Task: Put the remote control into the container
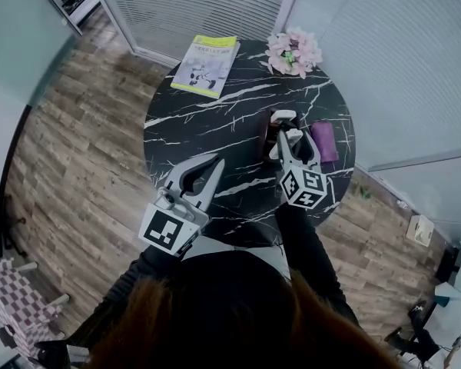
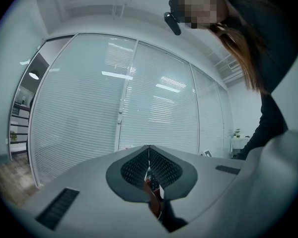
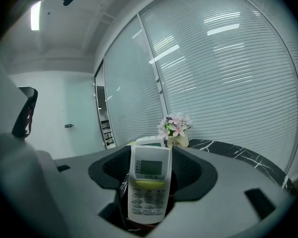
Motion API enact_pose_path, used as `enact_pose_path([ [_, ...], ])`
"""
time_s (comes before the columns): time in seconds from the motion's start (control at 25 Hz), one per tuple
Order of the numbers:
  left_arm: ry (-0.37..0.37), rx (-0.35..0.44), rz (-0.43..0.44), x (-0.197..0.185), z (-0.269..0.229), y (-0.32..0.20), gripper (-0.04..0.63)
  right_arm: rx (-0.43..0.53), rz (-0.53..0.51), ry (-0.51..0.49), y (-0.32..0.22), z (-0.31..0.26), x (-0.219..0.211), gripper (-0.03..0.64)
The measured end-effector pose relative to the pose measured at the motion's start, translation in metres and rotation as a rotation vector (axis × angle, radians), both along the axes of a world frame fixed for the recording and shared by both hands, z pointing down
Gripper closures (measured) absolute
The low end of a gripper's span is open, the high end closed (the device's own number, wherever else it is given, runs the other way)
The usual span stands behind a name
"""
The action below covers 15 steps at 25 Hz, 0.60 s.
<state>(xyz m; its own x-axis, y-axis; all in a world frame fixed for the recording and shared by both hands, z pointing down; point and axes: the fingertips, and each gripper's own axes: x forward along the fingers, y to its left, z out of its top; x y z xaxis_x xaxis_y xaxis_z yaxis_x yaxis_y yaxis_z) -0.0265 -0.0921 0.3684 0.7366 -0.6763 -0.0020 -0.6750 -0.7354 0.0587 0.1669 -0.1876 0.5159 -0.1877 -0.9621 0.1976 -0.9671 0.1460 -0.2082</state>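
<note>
My right gripper is shut on a white remote control with a grey screen and a yellow-green button; it stands upright between the pads. In the head view this remote sits over the near right side of a dark brown container on the black marble table. The top of a second white remote shows in the container, and it appears behind the held one in the right gripper view. My left gripper hovers over the table's near left, shut with nothing in it.
A yellow-edged magazine lies at the table's far left. A pot of pink flowers stands at the far edge. A purple object lies right of the container. Blinds and glass walls surround the table, over a wood floor.
</note>
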Motion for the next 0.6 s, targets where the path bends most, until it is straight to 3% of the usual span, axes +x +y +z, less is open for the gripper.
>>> enact_pose_path([
  [0.24, -0.012, -0.012, -0.01, -0.004, 0.0047, -0.0021, 0.586, -0.002, 0.007, 0.018, 0.005, 0.0013, -0.0012, 0.363],
  [0.32, -0.015, -0.017, -0.008, -0.0041, 0.0064, -0.0021, 0.586, -0.004, 0.008, 0.037, 0.0055, 0.0014, -0.0011, 0.463],
  [0.36, -0.006, -0.01, -0.004, -0.0034, 0.0047, -0.0022, 0.586, -0.006, 0.007, 0.045, 0.0054, 0.0021, -0.0012, 0.48],
  [0.6, 0.007, 0.0, -0.002, -0.0036, 0.0032, -0.0032, 0.586, -0.015, 0.001, 0.033, 0.0056, 0.0047, -0.0027, 0.479],
])
